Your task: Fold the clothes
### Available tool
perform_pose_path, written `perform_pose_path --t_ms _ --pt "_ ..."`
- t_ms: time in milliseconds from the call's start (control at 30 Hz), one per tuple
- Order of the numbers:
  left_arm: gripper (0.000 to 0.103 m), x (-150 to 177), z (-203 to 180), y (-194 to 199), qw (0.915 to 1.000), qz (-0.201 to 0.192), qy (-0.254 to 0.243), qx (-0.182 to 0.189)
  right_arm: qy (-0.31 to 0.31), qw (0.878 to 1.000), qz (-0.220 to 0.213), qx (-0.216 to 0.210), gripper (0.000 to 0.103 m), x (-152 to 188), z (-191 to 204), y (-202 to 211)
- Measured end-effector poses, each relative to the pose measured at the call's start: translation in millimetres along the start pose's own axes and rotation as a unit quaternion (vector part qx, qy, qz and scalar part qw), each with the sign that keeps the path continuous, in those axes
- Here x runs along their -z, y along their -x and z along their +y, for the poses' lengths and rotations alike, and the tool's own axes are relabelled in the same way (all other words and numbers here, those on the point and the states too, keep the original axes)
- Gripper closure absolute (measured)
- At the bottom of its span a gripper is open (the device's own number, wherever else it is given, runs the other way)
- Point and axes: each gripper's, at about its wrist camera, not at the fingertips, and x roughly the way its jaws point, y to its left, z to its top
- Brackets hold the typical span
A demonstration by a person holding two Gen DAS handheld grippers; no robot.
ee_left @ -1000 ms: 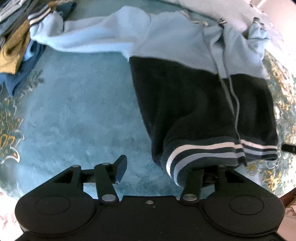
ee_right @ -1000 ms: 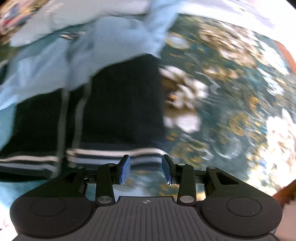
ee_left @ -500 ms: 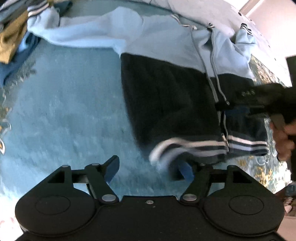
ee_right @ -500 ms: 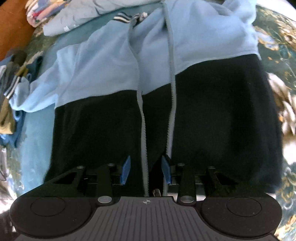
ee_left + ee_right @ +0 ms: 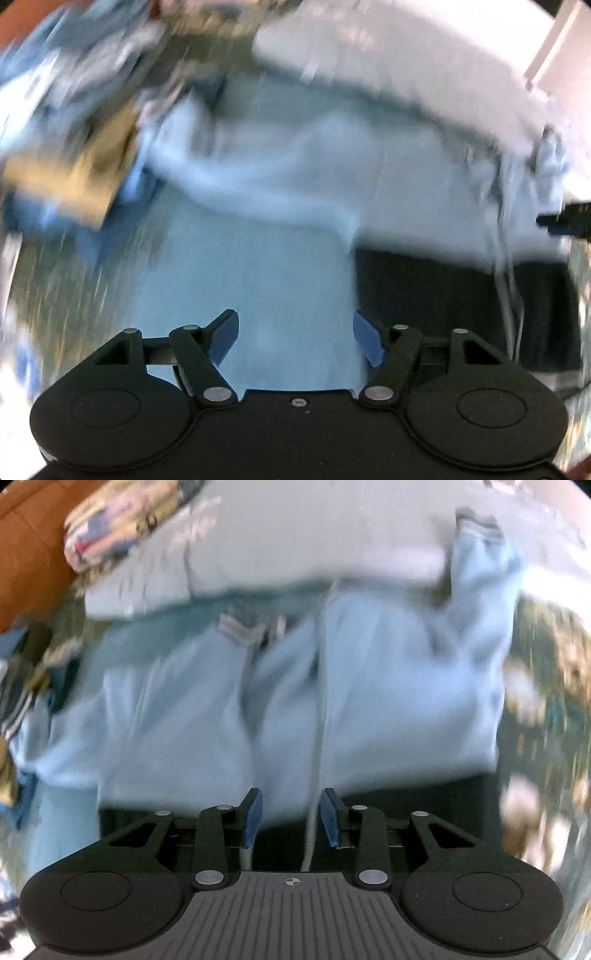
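A zip jacket, light blue above and black below, lies spread on a teal blanket. In the left wrist view its black lower half (image 5: pixel 461 295) is at the right and a light blue sleeve (image 5: pixel 258 192) stretches left. My left gripper (image 5: pixel 293 341) is open and empty over the blanket (image 5: pixel 240 277), just left of the jacket's edge. In the right wrist view my right gripper (image 5: pixel 291 818) is open and empty over the jacket's chest (image 5: pixel 388 701), with the zip line (image 5: pixel 319 738) between the fingers. Both views are blurred.
A heap of other clothes (image 5: pixel 74 147), blue and mustard, lies at the left. A pale grey pillow (image 5: pixel 295 535) and a patterned cushion (image 5: pixel 122 520) lie beyond the jacket. The patterned bedcover (image 5: pixel 546 701) shows at the right. The right gripper shows at the left wrist view's right edge (image 5: pixel 565 218).
Both grippers have moved up along the jacket, from its striped hem towards the light blue chest. The left gripper has shifted left, off the hem. Both stay open.
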Motion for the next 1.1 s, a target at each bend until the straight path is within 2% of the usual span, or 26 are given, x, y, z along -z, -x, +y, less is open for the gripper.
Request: perform_pose_path --t_ms 67,133,267,367,433,567,633,733,800,867,900,967,1033,1100 --pt "0.037 -41.6 -14.8 -13.4 0.9993 -0.033 -0.008 0.017 0.013 1.000 -0.026 0.006 0.072 -31.0 -12.4 -5.7" --pt "0.035 -82.4 -33.1 -32.9 0.9973 -0.051 -0.017 0.051 0.017 0.999 -0.040 0.013 0.072 -58.4 -28.7 -16.1" --pt "0.035 -145.9 -72.2 -88.8 0.9947 -0.047 -0.050 0.077 0.004 0.999 -0.044 -0.004 0.071 -108.0 -73.7 -39.0" --pt "0.035 -179.6 -101.3 -131.5 0.9950 -0.040 -0.059 0.069 0.031 0.999 -0.021 -0.015 0.071 -132.5 -94.6 -65.1" --pt "0.035 -193.8 -112.6 -157.4 0.9948 -0.029 -0.057 0.079 0.038 0.999 -0.001 -0.034 0.070 -145.6 -106.7 -83.3" --pt "0.034 -204.0 -129.7 -204.1 0.9934 0.009 -0.063 0.095 0.034 0.994 0.034 -0.096 0.071 -157.9 -117.3 -115.6" --pt "0.035 -205.7 -134.9 -220.4 0.9917 0.022 -0.075 0.102 0.045 0.992 0.045 -0.113 0.070 -160.2 -111.9 -130.9" --pt "0.035 -209.8 -142.1 -241.7 0.9859 0.041 -0.091 0.134 0.039 0.988 0.051 -0.139 0.069 -168.2 -103.8 -143.6" --pt "0.039 -212.2 -147.8 -254.9 0.9813 0.059 -0.103 0.151 0.032 0.987 0.070 -0.143 0.063 -172.6 -99.7 -152.4" --pt "0.046 -213.6 -152.9 -266.1 0.9763 0.075 -0.118 0.165 0.029 0.986 0.083 -0.140 0.064 -173.8 -95.7 -159.0" --pt "0.048 -213.3 -153.9 -267.9 0.9763 0.075 -0.122 0.163 0.030 0.986 0.083 -0.139 0.067 -173.0 -93.6 -158.5" --pt "0.059 -213.7 -153.9 -270.1 0.9758 0.075 -0.126 0.163 0.035 0.987 0.079 -0.135 0.074 -171.2 -89.0 -155.6" --pt "0.069 -214.7 -149.8 -267.6 0.9718 0.079 -0.118 0.188 0.034 0.988 0.074 -0.133 0.078 -169.2 -85.1 -150.0" --pt "0.073 -213.5 -148.6 -262.9 0.9682 0.077 -0.121 0.205 0.026 0.988 0.063 -0.138 0.082 -166.5 -83.9 -141.3"
